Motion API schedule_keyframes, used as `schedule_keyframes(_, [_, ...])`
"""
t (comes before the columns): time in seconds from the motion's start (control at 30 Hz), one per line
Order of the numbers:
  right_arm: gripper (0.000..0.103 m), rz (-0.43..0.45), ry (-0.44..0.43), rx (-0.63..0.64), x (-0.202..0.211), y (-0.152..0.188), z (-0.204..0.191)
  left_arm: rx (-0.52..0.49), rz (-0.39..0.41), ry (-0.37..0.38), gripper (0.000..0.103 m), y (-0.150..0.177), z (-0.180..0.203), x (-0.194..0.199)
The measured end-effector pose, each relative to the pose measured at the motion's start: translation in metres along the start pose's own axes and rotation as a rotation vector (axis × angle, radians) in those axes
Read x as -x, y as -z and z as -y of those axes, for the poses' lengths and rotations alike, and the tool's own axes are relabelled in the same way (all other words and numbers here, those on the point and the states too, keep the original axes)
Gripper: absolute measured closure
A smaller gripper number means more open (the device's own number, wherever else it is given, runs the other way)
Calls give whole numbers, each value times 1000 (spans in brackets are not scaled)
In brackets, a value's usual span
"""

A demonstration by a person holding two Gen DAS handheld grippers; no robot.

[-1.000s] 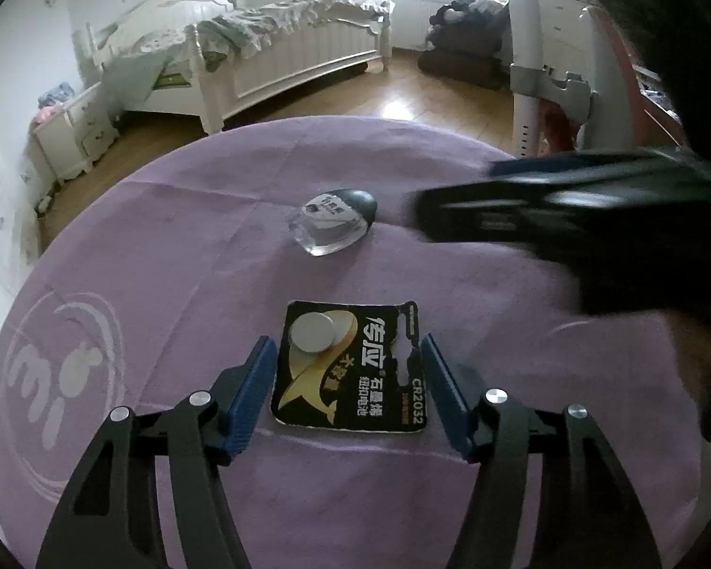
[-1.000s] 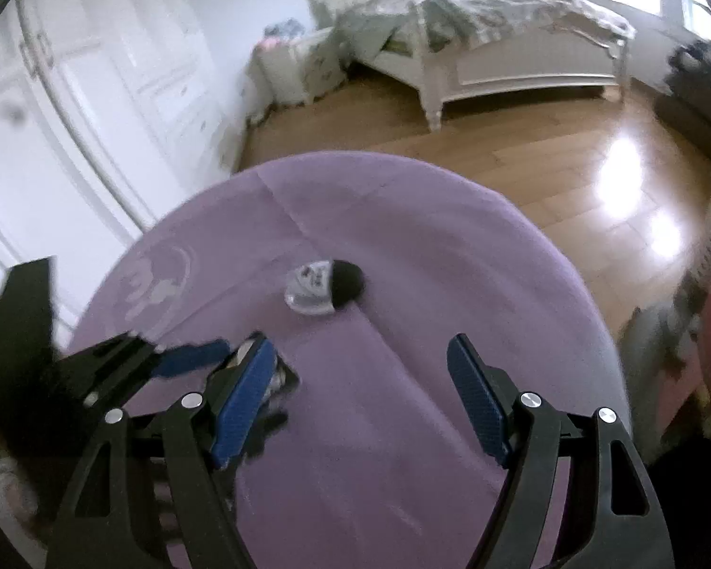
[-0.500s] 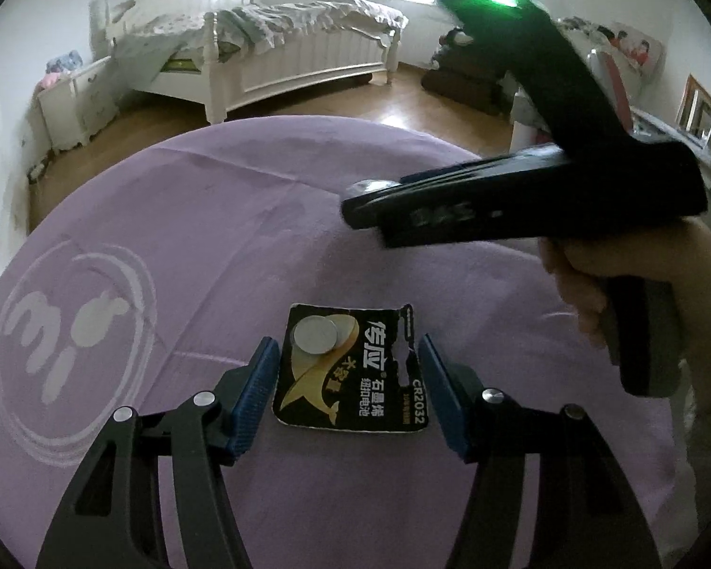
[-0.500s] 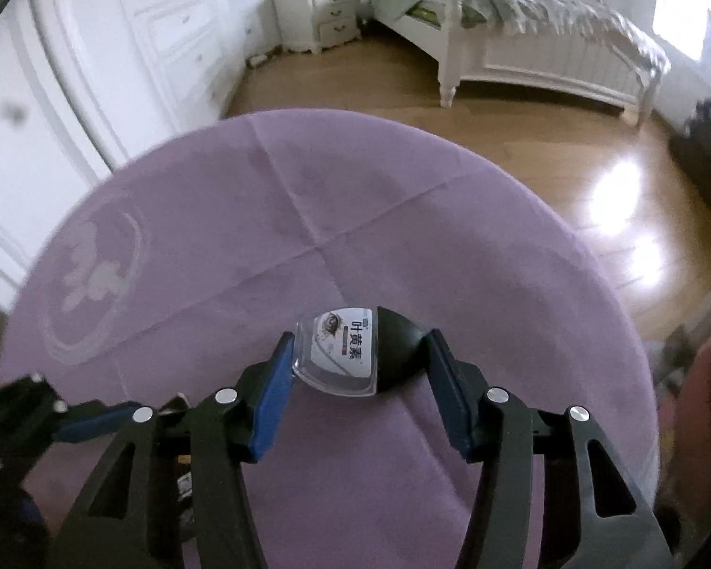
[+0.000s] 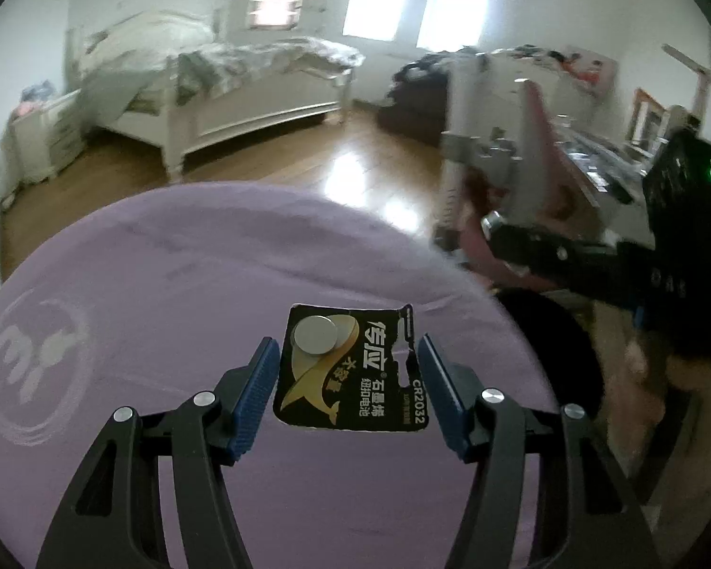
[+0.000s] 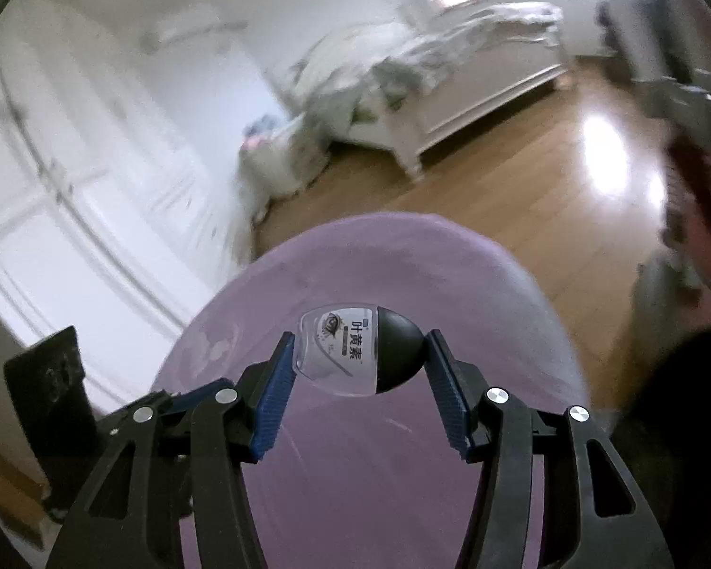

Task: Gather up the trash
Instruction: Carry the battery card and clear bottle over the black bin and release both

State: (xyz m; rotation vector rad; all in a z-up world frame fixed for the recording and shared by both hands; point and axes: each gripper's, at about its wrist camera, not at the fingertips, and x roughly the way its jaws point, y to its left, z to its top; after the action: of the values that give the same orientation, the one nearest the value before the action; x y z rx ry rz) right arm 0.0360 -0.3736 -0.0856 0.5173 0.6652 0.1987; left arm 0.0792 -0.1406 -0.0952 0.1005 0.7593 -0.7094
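Two pieces of trash in play, one at each of my tongs. Left tongs [image 5: 348,384] sit low over the purple-covered bench [image 5: 175,294], blue pads spread to either side of the battery card [image 5: 353,372], a black-and-gold blister pack marked CR2032 with one silver coin cell at its upper left. The card seems to lie flat on the cloth; a thin gap shows on each side, so the pads are not yet pressing it. Right tongs [image 6: 358,379] are clamped on the small capsule pack [image 6: 355,355], a clear plastic half with a printed label and a rounded black half. The left pad meets the clear edge, the right pad meets the black end. It appears lifted clear of the bench, though the blur makes that hard to confirm. From the left wrist view my right tongs [image 5: 545,251] show off the bench's right edge, above a dark round bin [image 5: 554,346]. White bed [image 5: 241,95] and wooden floor [image 5: 355,161] lie beyond the bench.
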Motion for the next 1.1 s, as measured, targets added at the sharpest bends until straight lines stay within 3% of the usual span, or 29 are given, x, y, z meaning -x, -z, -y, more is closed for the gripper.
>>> schedule_keyframes(0.27, [48,167,155,-110,118,32,70,-127,23,147,43,-8,111,-17])
schedule_keyframes(0.53, [48,240,270,-198,186,58,135,-220,3,254,43,-8,200,-47])
schedule_keyframes(0.77, [48,268,310,-273,208,79,175,-270,-28,273,43,-5,233,-70])
schedule_keyframes(1.1, [48,258,320,-341,196,89,197,-296,-100,270,43,4,248,-103])
